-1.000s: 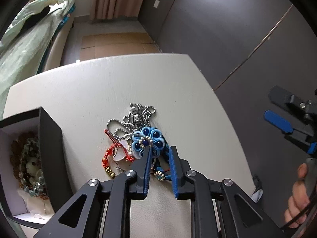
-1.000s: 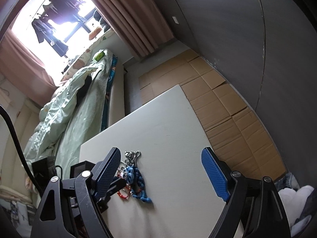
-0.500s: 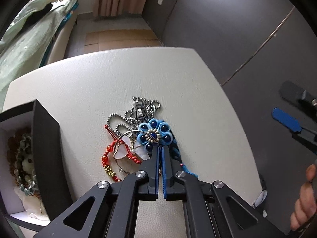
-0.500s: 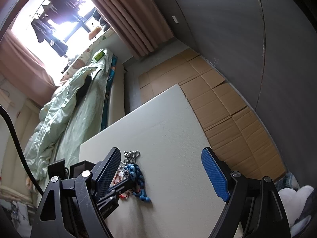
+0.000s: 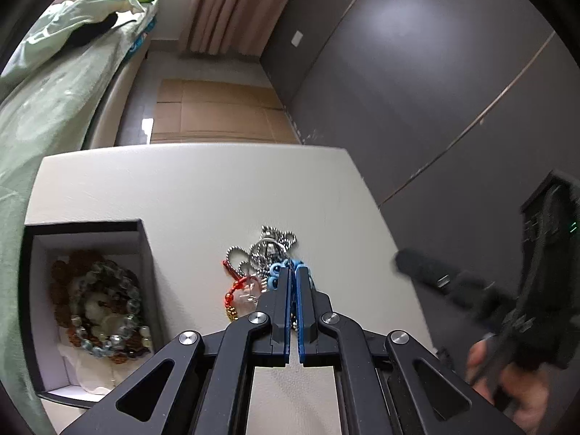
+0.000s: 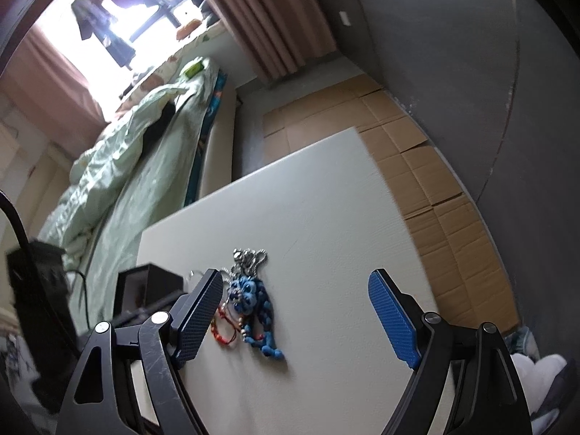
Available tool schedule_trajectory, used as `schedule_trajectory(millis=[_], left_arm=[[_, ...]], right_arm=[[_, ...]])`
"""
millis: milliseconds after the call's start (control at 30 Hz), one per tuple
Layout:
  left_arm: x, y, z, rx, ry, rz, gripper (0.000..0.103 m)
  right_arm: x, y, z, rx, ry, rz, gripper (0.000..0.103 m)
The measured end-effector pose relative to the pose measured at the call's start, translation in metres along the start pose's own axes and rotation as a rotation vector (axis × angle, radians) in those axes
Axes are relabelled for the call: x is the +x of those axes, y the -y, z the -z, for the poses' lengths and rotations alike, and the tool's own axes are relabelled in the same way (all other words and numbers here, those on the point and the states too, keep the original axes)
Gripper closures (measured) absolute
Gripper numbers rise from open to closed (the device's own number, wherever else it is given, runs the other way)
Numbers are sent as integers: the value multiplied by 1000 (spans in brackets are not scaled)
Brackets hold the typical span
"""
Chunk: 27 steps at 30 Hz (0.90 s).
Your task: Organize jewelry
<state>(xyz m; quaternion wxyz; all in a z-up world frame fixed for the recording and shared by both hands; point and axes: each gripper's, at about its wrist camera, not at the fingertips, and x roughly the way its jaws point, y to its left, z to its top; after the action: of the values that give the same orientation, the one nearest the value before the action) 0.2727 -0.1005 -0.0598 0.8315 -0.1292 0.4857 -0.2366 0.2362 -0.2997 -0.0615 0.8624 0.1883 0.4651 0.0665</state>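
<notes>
A pile of jewelry lies mid-table: a blue braided flower bracelet (image 6: 255, 304), a silver ball chain (image 5: 272, 244) and a red cord bracelet (image 5: 235, 290). My left gripper (image 5: 293, 272) is shut, raised above the near edge of the pile; I cannot tell whether it holds a strand. The blue bracelet (image 5: 290, 264) still shows partly behind its tips. My right gripper (image 6: 297, 311) is open and empty, above the table to the right of the pile. A black box (image 5: 145, 246) at the left holds several bead bracelets (image 5: 98, 304).
The white table (image 6: 326, 217) ends at the right, with cardboard-covered floor (image 6: 435, 181) beyond. A bed with green bedding (image 6: 127, 181) runs along the left. The black box also shows in the right wrist view (image 6: 145, 282).
My left gripper closed its jaws at the blue flower bracelet, then pulled back and rose; the box interior came into view. The right gripper shifted closer to the table, still open.
</notes>
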Motion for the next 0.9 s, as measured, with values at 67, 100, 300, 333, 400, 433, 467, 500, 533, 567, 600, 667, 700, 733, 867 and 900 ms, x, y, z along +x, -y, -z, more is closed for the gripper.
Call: schedule_trajectory(millis=[67,100,300,333,400,433,467,500,533,567,600,667,700,733,867,900], left_arm=[[-8,-3,-1,-12,12,18,101],[-11,-4,-2,-13,18,18,101],[-27,-11,-5,-30,52,29,101],[-29,-14,-6,-34,59,29,101],[-34,-19,-8,-45,72,28,101],[-37,-22,-10,-51,78,27,101],[-39,-24,-10,-56,83,26,101],[-42,-27,-10,-63,90,24,101],[-44,-30,-11,-68,94,22,101],[-47,-33,-11,-75,100,20,101],[-49,-36,-11,-83,106,19,101],[-54,-42,-12,-95,117,16,101],[-57,-45,-12,-100,123,12,101],[-60,-48,-12,-106,130,8,101],[-68,-57,-10,-121,142,0,101],[-69,-59,-9,-125,143,-2,101]], right_arm=[[8,-9,2,-30,-22,-2,20],[11,-13,3,-43,-31,-1,22],[30,-30,9,-102,-75,10,26],[34,-32,9,-109,-84,16,26],[40,-36,11,-121,-97,30,26],[42,-38,12,-127,-102,35,26],[46,-41,13,-135,-111,41,27],[49,-42,13,-140,-118,45,28],[52,-44,13,-146,-126,50,29],[55,-46,13,-151,-132,56,30],[59,-48,14,-158,-140,66,30],[66,-52,14,-173,-152,85,30],[68,-53,15,-182,-156,89,30],[70,-55,15,-191,-159,93,30],[77,-62,18,-230,-170,127,30],[79,-64,19,-240,-175,136,30]])
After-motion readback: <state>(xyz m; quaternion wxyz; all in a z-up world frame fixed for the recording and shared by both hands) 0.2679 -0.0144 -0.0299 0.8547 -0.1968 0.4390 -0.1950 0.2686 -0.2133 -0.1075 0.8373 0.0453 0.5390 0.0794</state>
